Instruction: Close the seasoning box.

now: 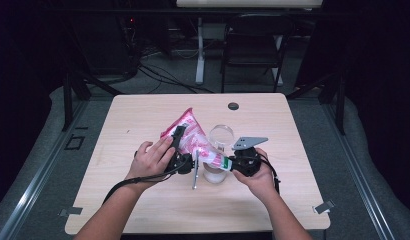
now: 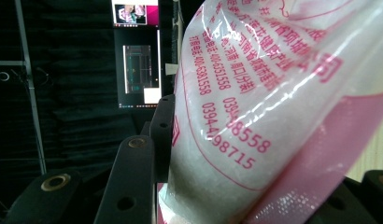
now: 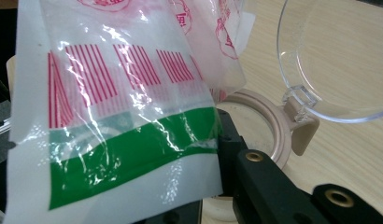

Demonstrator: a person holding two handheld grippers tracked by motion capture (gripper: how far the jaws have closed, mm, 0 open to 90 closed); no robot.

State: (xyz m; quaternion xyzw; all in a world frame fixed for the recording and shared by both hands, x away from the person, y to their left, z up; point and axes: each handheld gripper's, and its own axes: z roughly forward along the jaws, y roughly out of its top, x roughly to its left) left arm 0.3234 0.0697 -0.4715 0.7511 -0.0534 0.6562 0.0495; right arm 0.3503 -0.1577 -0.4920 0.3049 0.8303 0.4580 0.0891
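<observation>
A: How are the arms placed?
B: Both forearms come in from the near edge and angle inward, so the hands sit close together, not touching.
A: The left gripper [image 1: 185, 150]?
B: Its jaws stand partly apart and pinch, the left hand [image 1: 152, 159] spread flat over its body.
A: And the right gripper [image 1: 232, 164]?
B: Clamped tight, pointing toward the left one, the right hand [image 1: 258, 175] cupping it from below.

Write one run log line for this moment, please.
left gripper: shut on bag | right gripper: shut on bag corner | bag tilted over open jar | lid flipped back
</observation>
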